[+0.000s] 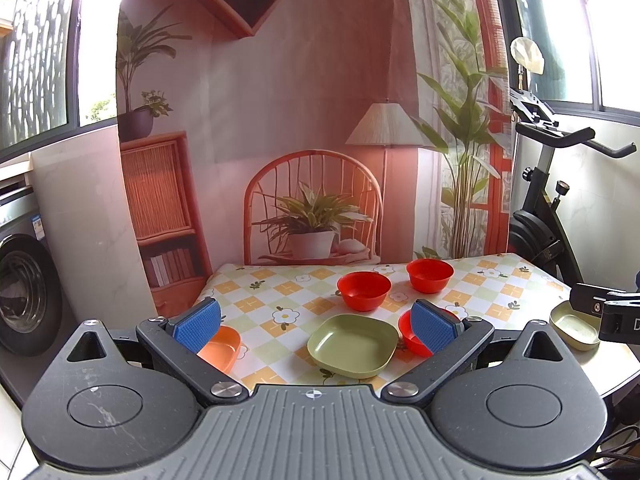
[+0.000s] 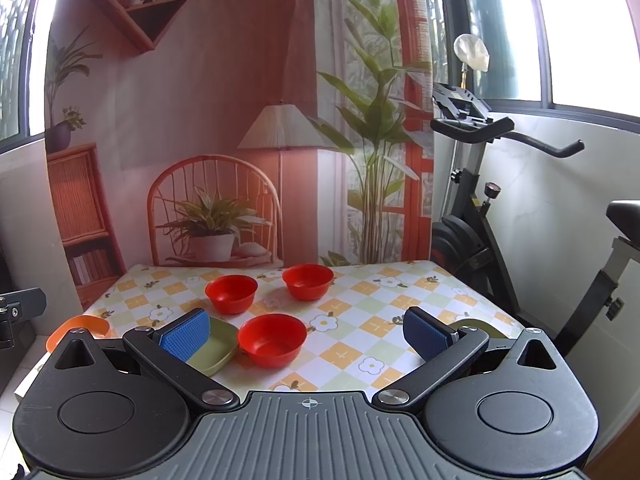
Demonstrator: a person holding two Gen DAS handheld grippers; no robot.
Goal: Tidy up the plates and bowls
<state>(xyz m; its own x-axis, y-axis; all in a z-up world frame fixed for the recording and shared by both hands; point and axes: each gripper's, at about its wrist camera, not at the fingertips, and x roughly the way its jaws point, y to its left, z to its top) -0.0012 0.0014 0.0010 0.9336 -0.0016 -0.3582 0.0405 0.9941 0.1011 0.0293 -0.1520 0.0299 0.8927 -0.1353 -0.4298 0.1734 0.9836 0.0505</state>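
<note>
Six dishes lie loose on the checked floral tablecloth [image 1: 280,292], none stacked, so the sorting is judged not yet begun.

Largest item: the table itself, pushed against a printed room backdrop [image 1: 280,120], with an exercise bike [image 2: 500,200] at its right edge; the bike is judged a hazard only for wide swings on that side.

Plates, three in number. The green square plate [image 1: 354,346] sits between the left gripper's [image 1: 316,326] fingers and slightly ahead of them. An orange plate [image 1: 222,348] lies partly behind the left finger pad [image 1: 198,326]. A second green plate [image 1: 574,326] lies well outside the right finger, near the table edge, just below the right gripper body that shows there.

Bowls, three in number, all red. Two stand beyond the fingertips of both tools: the left far bowl [image 2: 231,293] and the right far bowl [image 2: 308,281], apart from each other. The near red bowl [image 2: 272,339] sits inside the right gripper's [image 2: 308,332] span, closer to its left finger, touching or just beside the green square plate.

Gripper state: both tools hold their fingers spread wide and carry nothing; both hover short of the dishes. This placing is judged an approach stance, with the left tool lined up on the plates and the right on the bowls.
</note>
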